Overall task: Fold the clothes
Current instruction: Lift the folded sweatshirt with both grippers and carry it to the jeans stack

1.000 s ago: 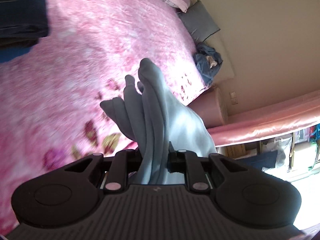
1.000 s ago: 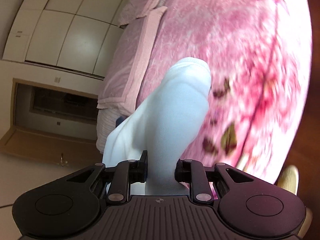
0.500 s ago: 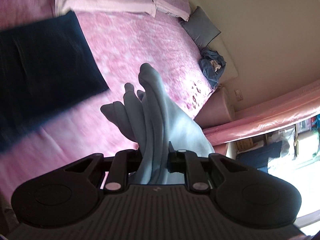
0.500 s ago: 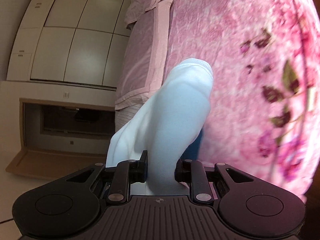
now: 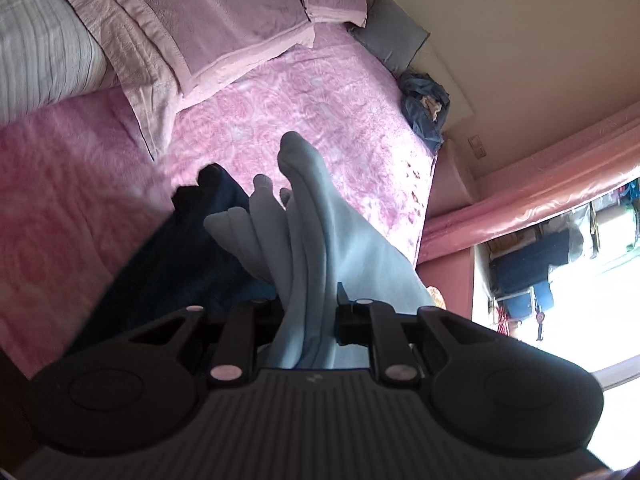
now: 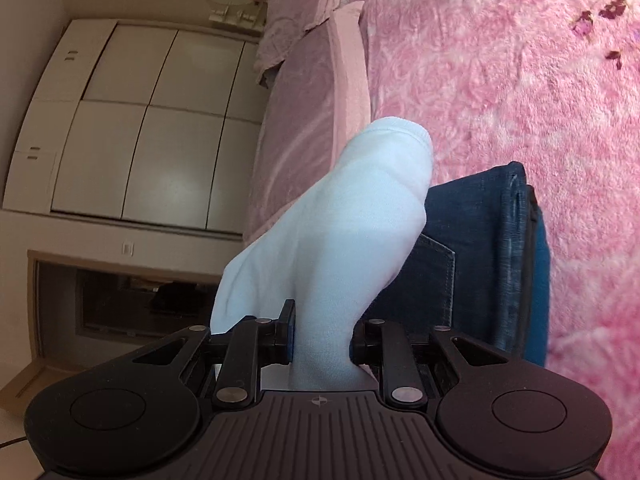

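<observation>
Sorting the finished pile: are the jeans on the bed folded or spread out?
Folded: the jeans lie as a compact stack on the pink bedspread, layered edges showing along one side.

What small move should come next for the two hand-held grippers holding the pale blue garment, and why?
Probably lower both together onto the folded dark blue denim jeans. The left hand-held gripper is shut on bunched folds of the pale blue fabric garment, and the right hand-held gripper is shut on another part of it. It hangs above the jeans lying on the pink floral bedspread, so it looks ready to stack.
</observation>
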